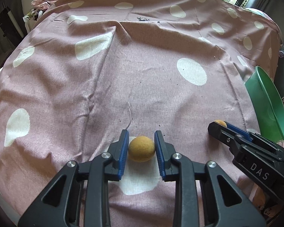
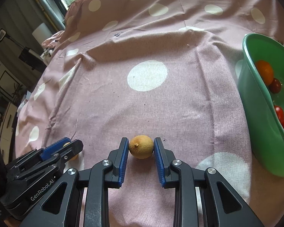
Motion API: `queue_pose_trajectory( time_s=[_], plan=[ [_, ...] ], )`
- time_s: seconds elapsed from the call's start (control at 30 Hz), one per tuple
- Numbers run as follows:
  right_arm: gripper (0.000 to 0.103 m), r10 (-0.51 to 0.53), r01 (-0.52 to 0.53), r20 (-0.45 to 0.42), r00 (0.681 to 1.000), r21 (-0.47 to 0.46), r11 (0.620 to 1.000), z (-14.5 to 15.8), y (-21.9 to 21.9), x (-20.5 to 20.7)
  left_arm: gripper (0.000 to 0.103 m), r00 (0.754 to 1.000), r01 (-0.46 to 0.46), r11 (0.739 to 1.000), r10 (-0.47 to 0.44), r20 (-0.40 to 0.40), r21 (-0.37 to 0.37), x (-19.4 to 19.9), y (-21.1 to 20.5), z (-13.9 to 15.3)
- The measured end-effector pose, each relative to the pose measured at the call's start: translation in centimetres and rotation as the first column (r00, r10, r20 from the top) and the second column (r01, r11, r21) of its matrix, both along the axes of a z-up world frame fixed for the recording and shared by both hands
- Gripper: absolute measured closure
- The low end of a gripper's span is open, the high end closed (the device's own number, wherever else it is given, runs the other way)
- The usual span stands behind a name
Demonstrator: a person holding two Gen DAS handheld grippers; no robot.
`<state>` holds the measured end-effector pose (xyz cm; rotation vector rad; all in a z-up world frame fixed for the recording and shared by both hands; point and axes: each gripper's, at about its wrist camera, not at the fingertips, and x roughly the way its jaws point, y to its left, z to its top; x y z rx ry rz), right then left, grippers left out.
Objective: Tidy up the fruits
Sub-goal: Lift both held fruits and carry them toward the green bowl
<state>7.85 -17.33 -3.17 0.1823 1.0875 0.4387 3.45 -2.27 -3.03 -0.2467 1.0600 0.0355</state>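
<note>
A small round yellow-brown fruit (image 1: 141, 148) lies on the pink spotted cloth (image 1: 123, 87), and my left gripper (image 1: 141, 139) is shut on it, a blue pad touching each side. A second yellow-brown fruit (image 2: 141, 146), with a stem nub facing the camera, sits between the blue pads of my right gripper (image 2: 141, 141), which is shut on it. Both fruits rest on the cloth. In the left wrist view the right gripper (image 1: 218, 125) shows at the right. The left gripper (image 2: 73, 143) shows low at the left of the right wrist view. A green bowl (image 2: 259, 113) stands to the right.
The green bowl (image 1: 268, 104) holds an orange (image 2: 265, 71) and several red cherry tomatoes (image 2: 275, 85). The cloth is wrinkled and rises to a ridge at the back. Crumpled pink fabric (image 1: 45, 1) lies at the far left, and windows are behind.
</note>
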Motion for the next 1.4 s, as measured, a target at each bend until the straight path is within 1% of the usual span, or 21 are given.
queue_pose_trajectory(
  time_s=[0.1,0.23,0.3,0.47,0.57,0.7,0.8,0.97,1.07,1.13,1.4],
  plan=[
    [0.074,0.003,-0.003,0.001,1.0,0.0,1.0,0.0,0.1,-0.1,0.074,1.0,-0.006,1.0,0.005,-0.015,-0.023,0.0,0.3,0.1],
    [0.074,0.003,-0.003,0.001,1.0,-0.003,1.0,0.1,0.1,-0.1,0.074,0.999,-0.018,0.997,0.015,-0.039,-0.076,-0.4,1.1,0.2],
    [0.074,0.003,-0.003,0.0,1.0,-0.004,1.0,0.1,0.1,-0.1,0.075,0.999,-0.024,0.996,0.022,-0.034,-0.082,-0.5,1.3,0.5],
    [0.074,0.002,-0.002,0.001,1.0,-0.004,1.0,0.1,0.1,-0.1,0.075,0.999,-0.026,0.997,0.024,-0.029,-0.074,-0.8,1.5,0.8],
    [0.074,0.0,0.0,0.003,1.0,-0.004,1.0,0.1,0.0,-0.1,0.074,0.999,-0.022,0.997,0.019,-0.042,-0.081,-0.7,1.4,0.5],
    [0.074,0.002,-0.002,0.004,1.0,-0.009,1.0,0.1,0.0,-0.1,0.074,0.999,-0.005,0.998,0.002,-0.047,-0.058,-0.6,1.0,0.5],
    [0.074,0.002,-0.002,0.003,1.0,-0.007,1.0,0.0,0.0,-0.1,0.074,0.998,-0.004,0.998,0.0,-0.063,-0.067,-0.5,1.1,0.2],
    [0.074,0.002,-0.002,0.005,1.0,-0.011,1.0,0.0,0.1,-0.1,0.074,0.999,0.003,0.999,-0.005,-0.054,-0.038,-0.4,0.6,0.1],
    [0.074,0.003,-0.003,0.01,1.0,-0.016,1.0,0.1,0.1,-0.1,0.074,0.999,-0.001,0.999,-0.001,-0.05,-0.045,-0.4,0.7,0.1],
    [0.074,0.005,-0.004,0.01,1.0,-0.017,1.0,0.1,0.1,-0.1,0.074,0.999,-0.002,0.999,0.0,-0.033,-0.054,-0.6,0.7,0.4],
    [0.074,-0.004,0.005,0.033,0.999,-0.013,1.0,0.6,-0.1,-0.3,0.074,0.996,0.002,0.998,0.004,0.087,-0.067,-1.3,0.1,2.4]
  ],
)
